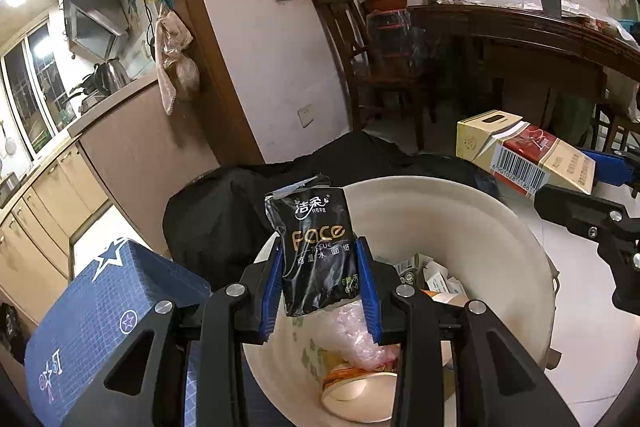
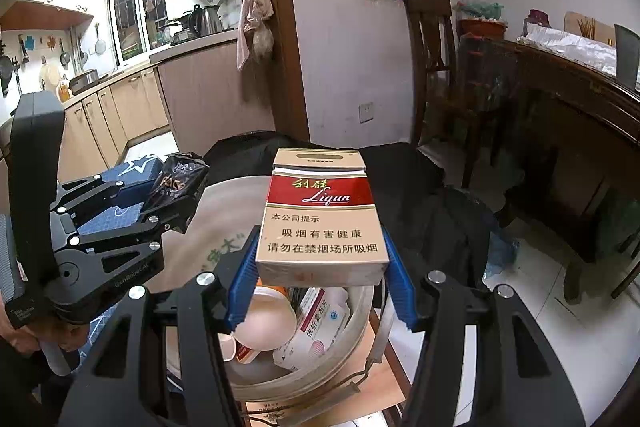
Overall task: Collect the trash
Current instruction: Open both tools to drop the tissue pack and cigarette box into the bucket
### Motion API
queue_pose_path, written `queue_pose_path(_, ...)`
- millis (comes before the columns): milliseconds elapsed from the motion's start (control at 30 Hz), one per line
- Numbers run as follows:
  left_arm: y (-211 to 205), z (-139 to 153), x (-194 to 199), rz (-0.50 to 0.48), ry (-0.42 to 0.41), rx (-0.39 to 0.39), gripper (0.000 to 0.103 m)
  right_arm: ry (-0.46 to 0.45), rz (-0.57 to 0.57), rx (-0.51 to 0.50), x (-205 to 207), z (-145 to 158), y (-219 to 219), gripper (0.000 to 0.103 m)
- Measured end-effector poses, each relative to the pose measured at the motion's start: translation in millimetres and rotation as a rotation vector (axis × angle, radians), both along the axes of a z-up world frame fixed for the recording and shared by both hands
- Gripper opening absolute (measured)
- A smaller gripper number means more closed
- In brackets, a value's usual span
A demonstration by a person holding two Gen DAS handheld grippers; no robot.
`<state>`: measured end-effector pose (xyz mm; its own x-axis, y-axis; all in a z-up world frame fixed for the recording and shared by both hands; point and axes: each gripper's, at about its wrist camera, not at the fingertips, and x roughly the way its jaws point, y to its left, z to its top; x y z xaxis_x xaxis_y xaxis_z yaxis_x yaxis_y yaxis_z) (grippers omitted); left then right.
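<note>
My left gripper (image 1: 320, 267) is shut on a black "Face" tissue pack (image 1: 316, 247), held upright over the near rim of a cream plastic bucket (image 1: 480, 227). The bucket holds paper cups, small medicine boxes and clear wrap. My right gripper (image 2: 320, 267) is shut on a red and beige Liqun cigarette box (image 2: 322, 223), held above the same bucket (image 2: 224, 211). In the left wrist view the cigarette box (image 1: 528, 159) hangs at the right beyond the bucket's rim. In the right wrist view the tissue pack (image 2: 176, 183) and left gripper (image 2: 160, 207) sit at the left.
A blue star-patterned box (image 1: 104, 315) lies left of the bucket. Black cloth (image 1: 224, 203) is draped behind it. A dark wooden table (image 1: 520, 27) and chair (image 1: 360, 59) stand at the right. Kitchen cabinets (image 1: 48, 195) run along the left. White tiled floor (image 1: 592, 327) lies right of the bucket.
</note>
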<state>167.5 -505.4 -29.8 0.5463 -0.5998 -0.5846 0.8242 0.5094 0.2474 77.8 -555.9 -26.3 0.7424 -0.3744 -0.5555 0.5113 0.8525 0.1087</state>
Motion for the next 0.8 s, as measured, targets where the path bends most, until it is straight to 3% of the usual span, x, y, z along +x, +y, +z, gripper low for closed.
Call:
queue_pose_path(300, -2.2, -2.2, 4.7, -0.008, 0.027, -0.003, 0.036, -0.013, 0.023, 0.028, 5.1, 4.3, -4.6, 0.054)
queue_pose_path(800, -5.7, -1.9, 4.5, -0.014, -0.004, -0.003, 0.038, 0.009, 0.065, 0.039, 27.3, -0.6, -14.2, 0.056)
